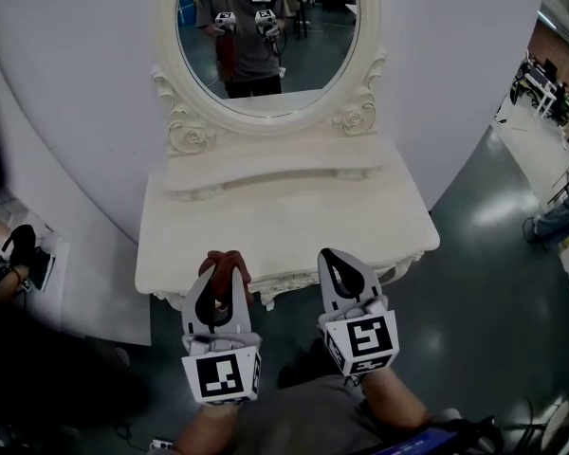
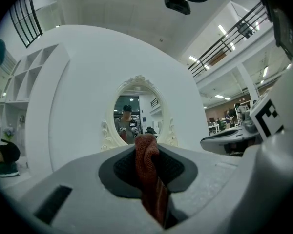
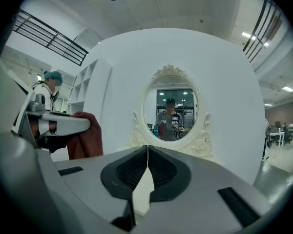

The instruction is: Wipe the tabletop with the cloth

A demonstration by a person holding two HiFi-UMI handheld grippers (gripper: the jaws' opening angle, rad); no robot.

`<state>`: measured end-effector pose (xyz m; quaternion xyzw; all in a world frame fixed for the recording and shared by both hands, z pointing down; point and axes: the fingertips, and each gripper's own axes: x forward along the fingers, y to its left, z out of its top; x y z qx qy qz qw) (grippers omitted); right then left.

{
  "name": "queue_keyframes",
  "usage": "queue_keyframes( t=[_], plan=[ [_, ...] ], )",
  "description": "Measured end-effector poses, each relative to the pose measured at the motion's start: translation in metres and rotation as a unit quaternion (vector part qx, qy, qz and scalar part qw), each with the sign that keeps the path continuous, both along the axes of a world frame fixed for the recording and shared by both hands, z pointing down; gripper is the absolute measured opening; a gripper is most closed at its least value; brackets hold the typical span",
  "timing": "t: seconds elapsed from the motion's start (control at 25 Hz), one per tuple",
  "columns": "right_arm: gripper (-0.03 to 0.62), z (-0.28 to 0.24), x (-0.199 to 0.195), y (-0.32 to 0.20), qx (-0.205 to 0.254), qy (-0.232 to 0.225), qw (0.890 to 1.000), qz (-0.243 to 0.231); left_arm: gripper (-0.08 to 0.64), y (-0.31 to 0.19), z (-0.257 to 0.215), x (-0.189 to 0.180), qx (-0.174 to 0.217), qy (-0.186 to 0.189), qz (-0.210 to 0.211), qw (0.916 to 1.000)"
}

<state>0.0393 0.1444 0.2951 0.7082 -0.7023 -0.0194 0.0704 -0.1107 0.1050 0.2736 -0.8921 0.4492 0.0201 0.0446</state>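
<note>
– Left gripper: what has it got?

– Its jaws are clamped on the cloth, a rust-red, coarse-woven rag bunched into a rounded fold that pokes up past the dark ribbed pads. It sits over the front left edge of the tabletop; whether it touches, I cannot tell.

– And the right gripper?

– Jaws pressed together at the tips, nothing between them, just beside the left one.

– The table itself?

– Smooth cream-white, with a curved front, a scalloped apron and an oval mirror framed by carved rosettes.

– Any differences between views?

– The head view shows only the cloth's top knob. The right gripper view shows it sideways, draping below the left gripper's jaw.
</note>
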Motion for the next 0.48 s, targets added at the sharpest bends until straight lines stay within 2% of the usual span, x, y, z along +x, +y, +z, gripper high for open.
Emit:
queue_keyframes(
  t=[0.48],
  plan=[
    [0.015,0.026,0.049,-0.043,-0.029,-0.017,0.999,-0.004,0.075,-0.047,0.023,0.050,-0.021,-0.014,-0.001,0.9997]
  ],
)
